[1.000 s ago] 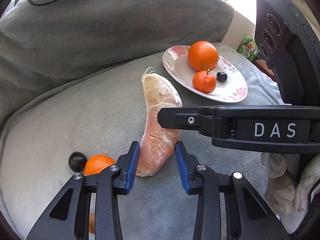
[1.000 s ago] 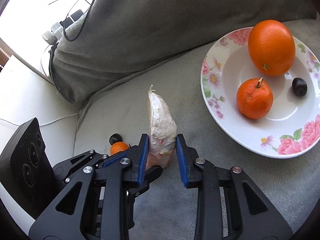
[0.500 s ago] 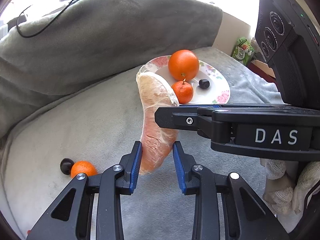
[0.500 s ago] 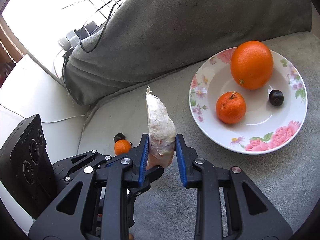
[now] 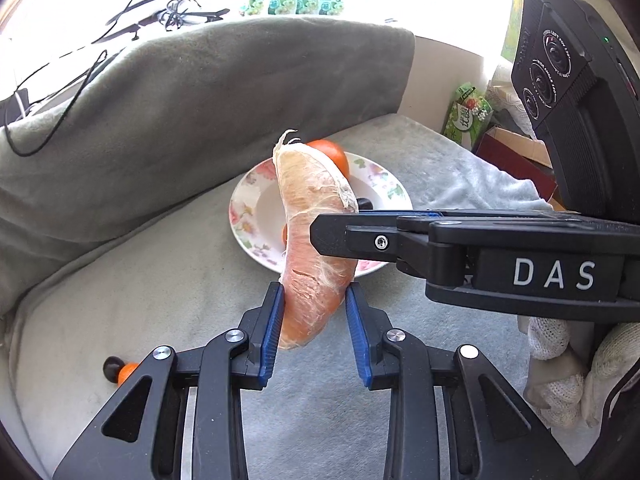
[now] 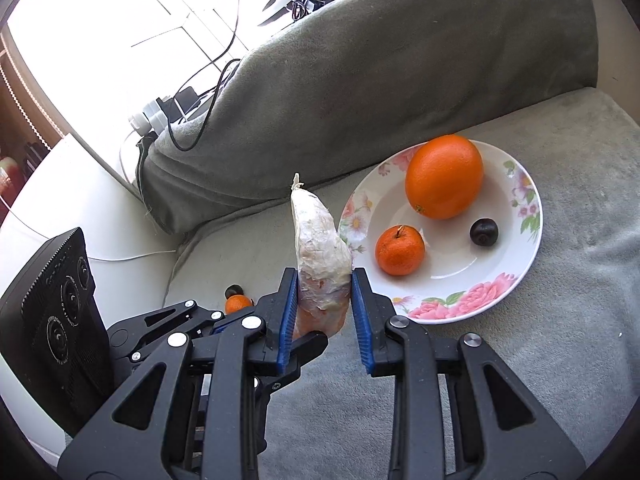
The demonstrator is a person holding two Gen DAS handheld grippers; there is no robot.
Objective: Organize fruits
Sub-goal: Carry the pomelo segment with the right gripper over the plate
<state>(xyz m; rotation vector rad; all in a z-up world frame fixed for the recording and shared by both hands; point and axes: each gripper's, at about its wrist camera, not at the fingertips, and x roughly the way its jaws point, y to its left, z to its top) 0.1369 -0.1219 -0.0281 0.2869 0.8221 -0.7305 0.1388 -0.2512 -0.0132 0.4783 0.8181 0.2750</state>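
A peeled pomelo segment (image 5: 312,216) (image 6: 320,248) hangs above the grey cushion, just at the near rim of the floral plate (image 6: 528,240) (image 5: 240,216). My left gripper (image 5: 314,320) is shut on its lower end. My right gripper (image 6: 324,292) is shut on its middle from the side; one of its fingers (image 5: 360,240) crosses the left wrist view. On the plate lie a large orange (image 6: 444,176), a mandarin (image 6: 400,250) and a dark round fruit (image 6: 483,232). A small mandarin (image 5: 127,372) and another dark fruit (image 5: 111,366) rest on the cushion at the left.
A grey padded backrest (image 5: 200,92) rises behind the seat, with cables (image 6: 224,72) and a power strip (image 6: 156,116) beyond it. A green packet (image 5: 466,114) and a box stand off the right end. A gloved hand (image 5: 560,372) holds the right gripper.
The left jaws closed onto the pomelo segment. Both grippers then lifted it off the cushion and carried it towards the plate, so it now overlaps the plate in the left wrist view.
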